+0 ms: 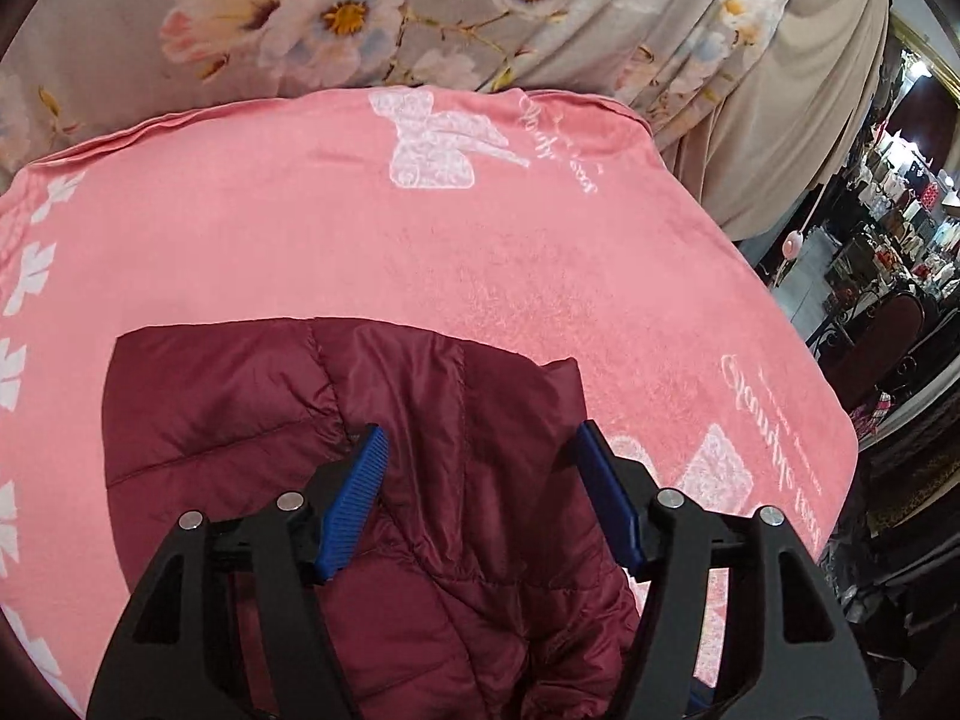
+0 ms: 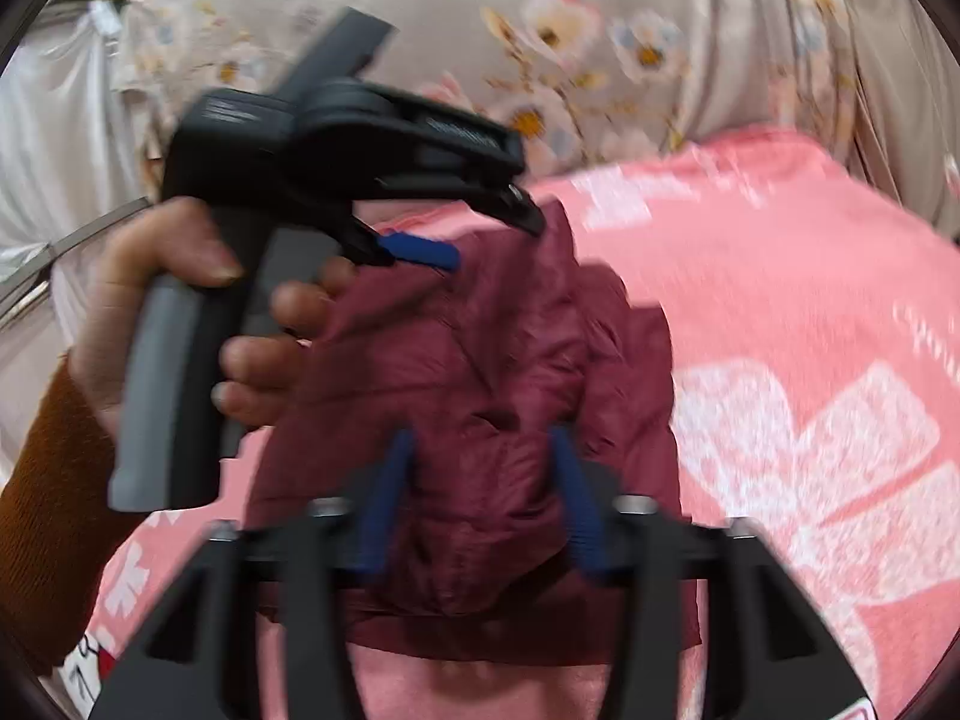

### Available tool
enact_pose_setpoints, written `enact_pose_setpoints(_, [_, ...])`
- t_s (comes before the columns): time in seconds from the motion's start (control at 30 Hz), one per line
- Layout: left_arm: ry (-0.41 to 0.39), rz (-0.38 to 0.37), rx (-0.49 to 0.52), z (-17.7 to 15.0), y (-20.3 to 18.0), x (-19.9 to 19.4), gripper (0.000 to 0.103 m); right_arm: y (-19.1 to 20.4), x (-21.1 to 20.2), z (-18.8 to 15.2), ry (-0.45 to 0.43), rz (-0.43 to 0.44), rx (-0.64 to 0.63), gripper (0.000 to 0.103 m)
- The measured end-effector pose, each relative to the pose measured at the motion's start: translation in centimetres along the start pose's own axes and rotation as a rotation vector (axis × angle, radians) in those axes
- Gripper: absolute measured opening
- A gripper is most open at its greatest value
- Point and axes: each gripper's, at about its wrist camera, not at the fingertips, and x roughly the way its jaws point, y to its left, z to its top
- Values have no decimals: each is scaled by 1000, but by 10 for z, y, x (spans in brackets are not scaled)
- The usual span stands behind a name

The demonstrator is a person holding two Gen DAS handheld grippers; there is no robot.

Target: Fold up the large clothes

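Note:
A maroon quilted jacket [image 1: 372, 456] lies bunched on a pink blanket [image 1: 420, 252]. My left gripper [image 1: 480, 444] is open, its blue pads on either side of a raised fold of the jacket, above it. In the right wrist view the jacket [image 2: 480, 396] is a folded heap. My right gripper [image 2: 483, 450] is open with the jacket's near edge between its blue fingers [image 2: 390, 492]. The left gripper [image 2: 420, 252] shows there too, held in a hand over the jacket's far side. This view is blurred.
A grey floral sheet [image 1: 420, 18] covers the surface behind the blanket [image 2: 810, 360]. The blanket's right edge drops off toward dark chairs and a cluttered room [image 1: 900, 276]. A white cloth [image 2: 54, 138] hangs at the far left.

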Motion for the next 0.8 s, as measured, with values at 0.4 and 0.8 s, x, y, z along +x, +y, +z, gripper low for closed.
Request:
enact_pose_setpoints(0.4, [81, 35, 94, 0, -32, 62, 54, -70, -14, -44, 29, 32, 293, 4])
enact_pose_setpoints(0.8, [98, 115, 172, -14, -49, 109, 51, -85, 9, -62, 145, -22, 321, 3])
